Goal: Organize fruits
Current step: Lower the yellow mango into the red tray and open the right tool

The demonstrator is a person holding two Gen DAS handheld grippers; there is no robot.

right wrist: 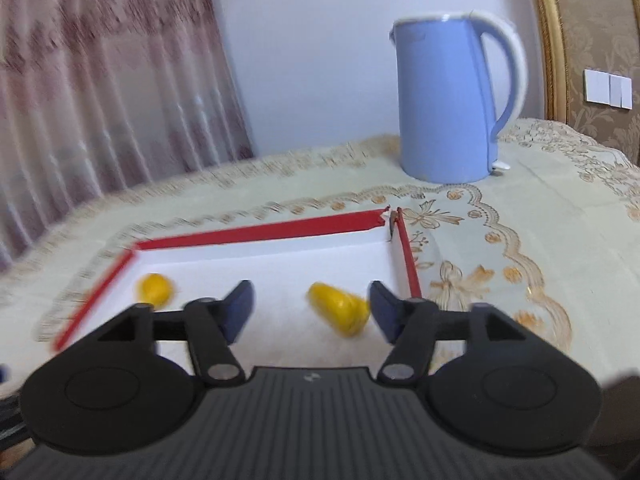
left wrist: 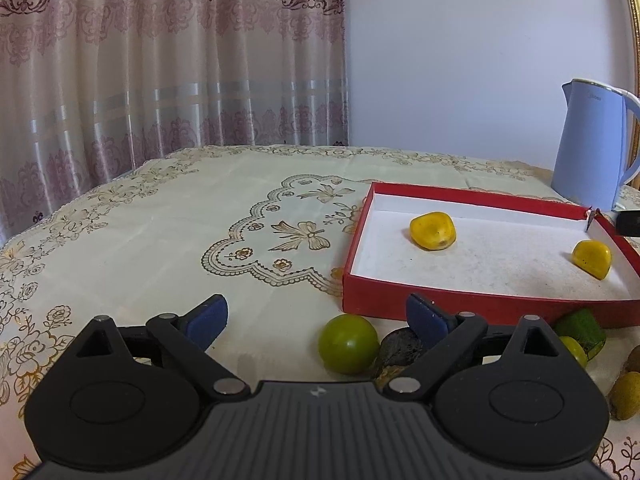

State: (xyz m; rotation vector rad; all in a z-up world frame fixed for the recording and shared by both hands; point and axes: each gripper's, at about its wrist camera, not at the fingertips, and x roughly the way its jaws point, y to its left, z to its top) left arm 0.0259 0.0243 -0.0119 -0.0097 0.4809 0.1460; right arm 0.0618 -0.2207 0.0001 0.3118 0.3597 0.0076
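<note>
A red box (left wrist: 400,304) with a white inside lies on the tablecloth and holds two yellow fruits (left wrist: 433,230) (left wrist: 591,258). In the left wrist view a green round fruit (left wrist: 348,343), a dark fruit (left wrist: 400,346), a green-wrapped piece (left wrist: 582,330) and kiwis (left wrist: 628,394) lie in front of the box. My left gripper (left wrist: 316,318) is open and empty just above the green fruit. My right gripper (right wrist: 310,306) is open and empty over the red box (right wrist: 260,232), with one yellow fruit (right wrist: 340,308) between its fingers and the other (right wrist: 154,289) at the left.
A light blue kettle (right wrist: 448,100) stands behind the box at the table's back right; it also shows in the left wrist view (left wrist: 590,144). A patterned curtain (left wrist: 160,60) hangs behind the table. The embroidered tablecloth (left wrist: 180,220) stretches to the left.
</note>
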